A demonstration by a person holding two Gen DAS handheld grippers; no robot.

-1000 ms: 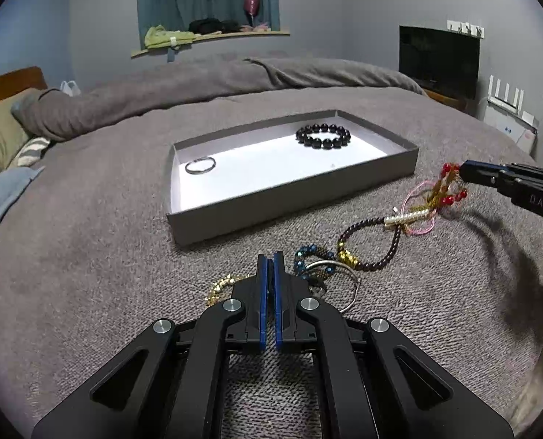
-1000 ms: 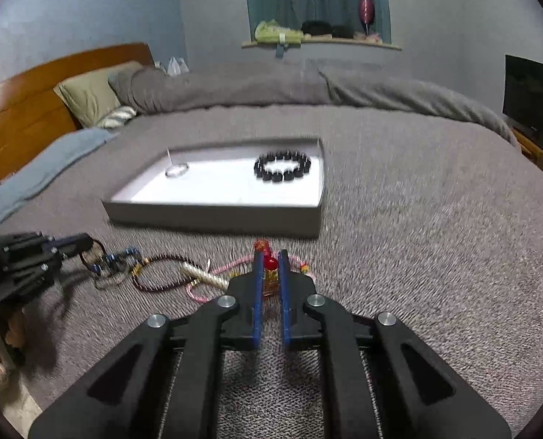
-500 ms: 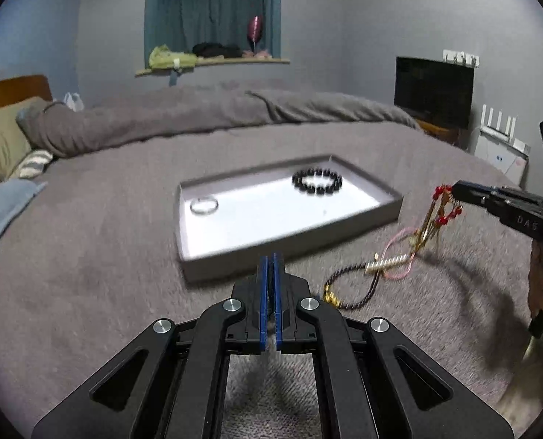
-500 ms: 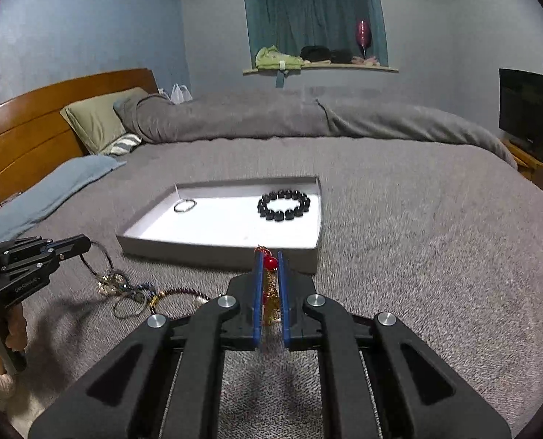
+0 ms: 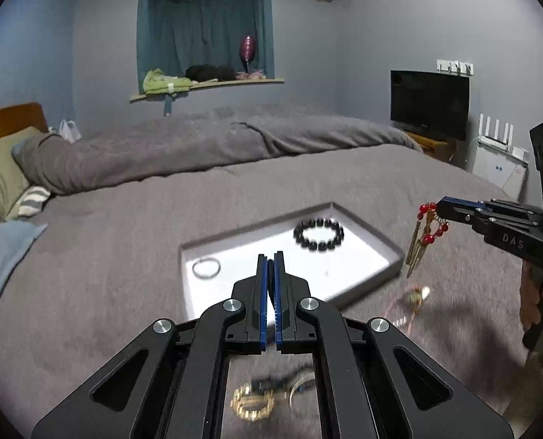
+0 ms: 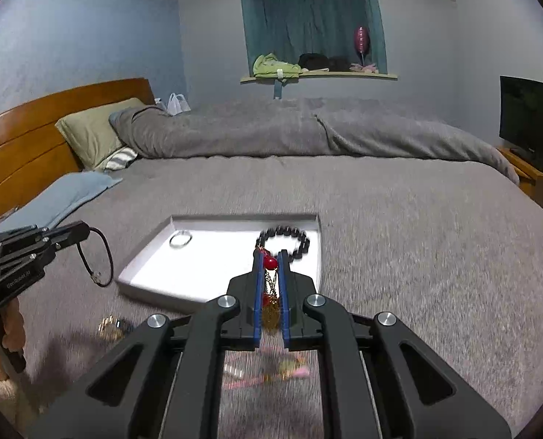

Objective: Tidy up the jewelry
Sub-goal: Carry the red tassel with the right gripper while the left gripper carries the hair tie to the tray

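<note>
A shallow grey tray (image 5: 388, 243) (image 6: 317, 219) with a white floor lies on the bed. In it are a black bead bracelet (image 5: 319, 234) (image 6: 300, 239) and a silver ring (image 5: 206, 267) (image 6: 180, 238). My right gripper (image 6: 270, 254) (image 5: 436, 209) is shut on a red-bead and gold tassel piece (image 5: 423, 237) (image 6: 270, 263), held above the tray's near right corner. My left gripper (image 5: 270, 258) (image 6: 84, 230) is shut on a thin dark cord bracelet (image 6: 97, 256) that hangs from its tip, left of the tray.
Loose jewelry lies on the grey bedspread (image 5: 125, 241) in front of the tray: a gold piece (image 5: 251, 404), a blue bead piece (image 5: 271, 384) and a pink cord piece (image 6: 271, 371). Pillows (image 6: 95, 135) and a rolled duvet (image 6: 271, 131) lie at the back.
Both grippers have risen from the bedspread. The right one lifted the red and gold piece clear of the pile. The left one lifted a dark cord bracelet. Both moved toward the tray.
</note>
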